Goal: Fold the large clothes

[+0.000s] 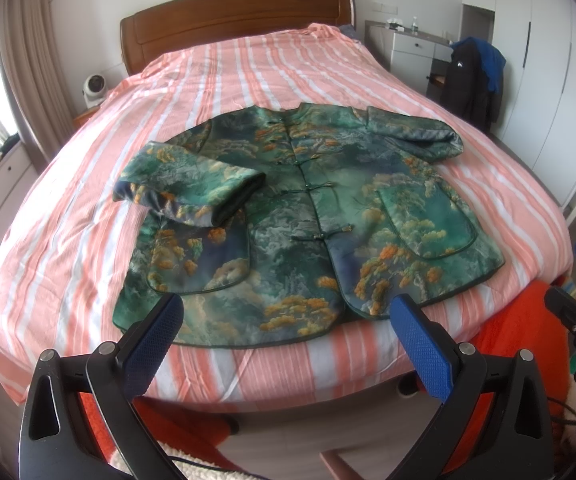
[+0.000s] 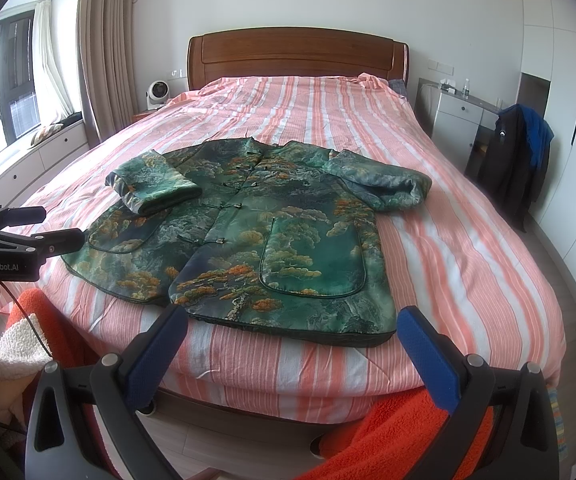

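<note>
Jaws: both pairs are spread wide and hold nothing; the left gripper [image 1: 285,312] and the right gripper [image 2: 292,326] hang in the air at the foot of the bed, clear of the cloth.
Fingers: each gripper has blue textured fingers [image 1: 422,350] on black arms, pointing toward the headboard.
Jacket: a green jacket [image 2: 255,236] printed with orange and yellow trees lies face up on the bed, buttoned down the front, collar toward the headboard, hem toward the foot and close to the mattress edge.
Sleeves: the left sleeve [image 1: 191,184] is folded in over the chest and rests on the jacket's front; the right sleeve [image 2: 384,182] sticks out sideways, bent, its cuff lying on the bedspread.
Pockets: a rounded patch pocket [image 2: 312,258] sits on either side of the front, both lying flat.
Bed: a wide bed with a pink-and-white striped bedspread [image 1: 247,68] and a brown wooden headboard [image 2: 296,54].
Left of the bed: a small white fan [image 2: 156,94] on a low stand, long beige curtains [image 2: 101,44] and a window.
Right of the bed: a white cabinet [image 2: 454,120], and near it a dark coat with a blue garment [image 2: 522,156] draped over something I cannot make out.
Foot of the bed: orange fleece [image 2: 400,436] shows below the grippers.
</note>
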The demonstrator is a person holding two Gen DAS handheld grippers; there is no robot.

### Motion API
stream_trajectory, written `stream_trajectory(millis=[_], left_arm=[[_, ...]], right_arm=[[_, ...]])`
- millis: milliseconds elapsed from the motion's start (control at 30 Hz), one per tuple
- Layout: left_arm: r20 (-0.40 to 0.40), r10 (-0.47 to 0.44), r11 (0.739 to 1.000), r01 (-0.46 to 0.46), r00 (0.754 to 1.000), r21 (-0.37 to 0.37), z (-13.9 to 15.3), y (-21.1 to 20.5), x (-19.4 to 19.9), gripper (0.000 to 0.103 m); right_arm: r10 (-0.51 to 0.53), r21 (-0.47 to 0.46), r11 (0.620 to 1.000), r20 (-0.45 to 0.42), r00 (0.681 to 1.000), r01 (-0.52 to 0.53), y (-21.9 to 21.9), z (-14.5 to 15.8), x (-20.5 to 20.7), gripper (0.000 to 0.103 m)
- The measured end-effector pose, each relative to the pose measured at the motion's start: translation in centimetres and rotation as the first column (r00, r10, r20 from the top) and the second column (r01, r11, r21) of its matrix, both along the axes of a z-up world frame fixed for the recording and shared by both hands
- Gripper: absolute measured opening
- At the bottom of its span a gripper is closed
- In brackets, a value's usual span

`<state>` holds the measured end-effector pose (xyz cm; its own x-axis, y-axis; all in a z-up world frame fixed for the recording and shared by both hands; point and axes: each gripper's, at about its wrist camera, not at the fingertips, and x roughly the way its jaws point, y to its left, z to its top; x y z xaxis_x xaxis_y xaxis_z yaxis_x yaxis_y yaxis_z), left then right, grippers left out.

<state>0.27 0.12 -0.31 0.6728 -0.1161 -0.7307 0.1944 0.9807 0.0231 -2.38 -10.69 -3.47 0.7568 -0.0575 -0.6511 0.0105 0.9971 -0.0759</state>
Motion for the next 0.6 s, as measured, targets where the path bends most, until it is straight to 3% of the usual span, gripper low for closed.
stream_trajectory(millis=[600], left_arm=[[-0.001, 0.0, 1.0, 0.0, 1.0, 0.001, 0.06, -0.04, 0.08, 0.103]], right_arm=[[0.002, 0.001, 1.0, 0.0, 1.0, -0.002, 0.03, 0.0, 0.02, 0.103]])
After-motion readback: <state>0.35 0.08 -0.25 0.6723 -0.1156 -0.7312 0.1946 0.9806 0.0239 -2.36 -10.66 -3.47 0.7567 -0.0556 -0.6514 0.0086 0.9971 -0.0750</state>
